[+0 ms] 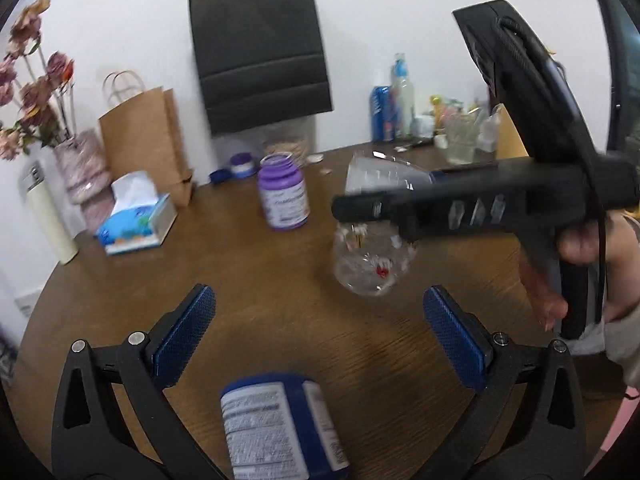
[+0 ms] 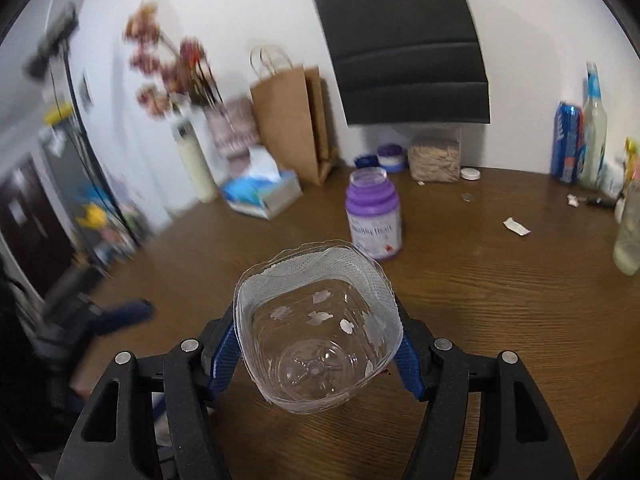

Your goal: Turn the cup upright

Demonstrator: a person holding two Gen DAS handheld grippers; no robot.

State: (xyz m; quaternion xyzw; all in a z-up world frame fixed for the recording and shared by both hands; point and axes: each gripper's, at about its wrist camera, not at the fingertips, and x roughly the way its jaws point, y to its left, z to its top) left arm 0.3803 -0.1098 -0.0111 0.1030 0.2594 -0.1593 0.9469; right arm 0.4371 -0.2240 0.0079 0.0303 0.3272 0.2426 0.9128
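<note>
Cup (image 2: 318, 330) sits squeezed between the jaws of the right gripper (image 2: 316, 356), held up above the table (image 2: 500, 300). Its open mouth points up and away from the jaws and its bottom is nearest them, so it looks almost upright. The left gripper (image 1: 320, 340) waits nearby, jaws wide apart and empty.

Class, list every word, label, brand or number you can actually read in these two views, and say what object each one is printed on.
No text can be read for certain.
Purple bottle: label print blurred, unreadable.
Blue bottle lying between the left gripper fingers: white panel of fine print, too small.
Blue can: white lettering, blurred.
Tissue box: pattern only, no legible words.
Clear cup in the right gripper: white flower shapes, no words.
</note>
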